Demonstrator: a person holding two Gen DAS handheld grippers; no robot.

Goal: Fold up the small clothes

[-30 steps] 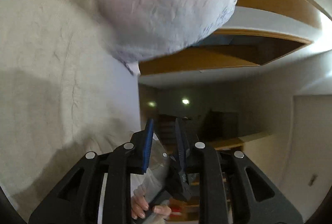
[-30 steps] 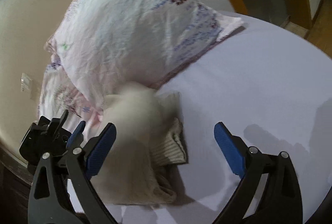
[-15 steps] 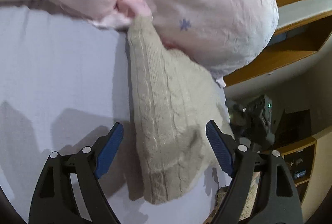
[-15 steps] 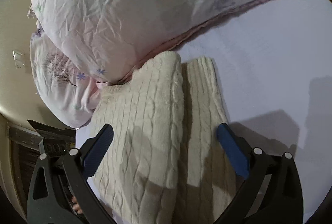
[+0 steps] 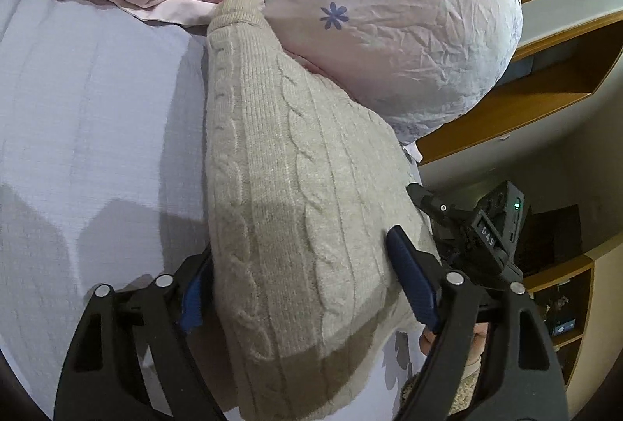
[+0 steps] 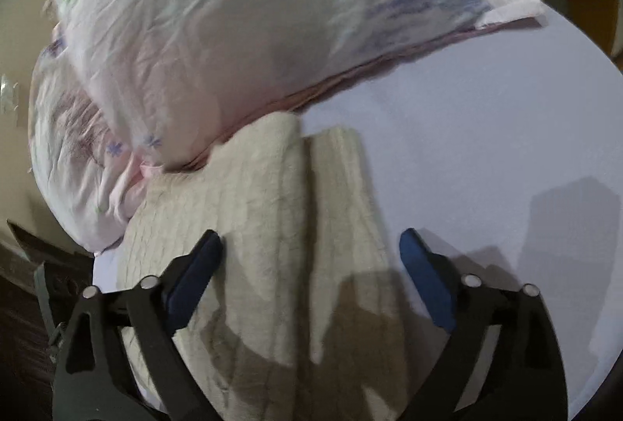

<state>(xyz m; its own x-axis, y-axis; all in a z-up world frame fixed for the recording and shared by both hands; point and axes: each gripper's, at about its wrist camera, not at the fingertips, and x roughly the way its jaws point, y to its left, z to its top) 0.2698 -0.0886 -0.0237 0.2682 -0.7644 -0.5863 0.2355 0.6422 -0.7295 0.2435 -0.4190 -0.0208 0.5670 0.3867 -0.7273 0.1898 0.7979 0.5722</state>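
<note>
Left claw spread wide, fingers straddling the near end of the sweater; right claw likewise wide over the same garment. Bed with pale lavender sheet, wooden shelving beyond. Sweater lies folded on the sheet — long axis running away from both claws, far end touching the pillow. Cream cable-knit, ribbed cuff; pillowcase crinkled, pale pink, flower-printed.

1. The sweater lies on the bed, centre frame.
2. Its far end touches the pillow, upper right.
3. Shelves stand at the right edge, behind the pillow.
</note>
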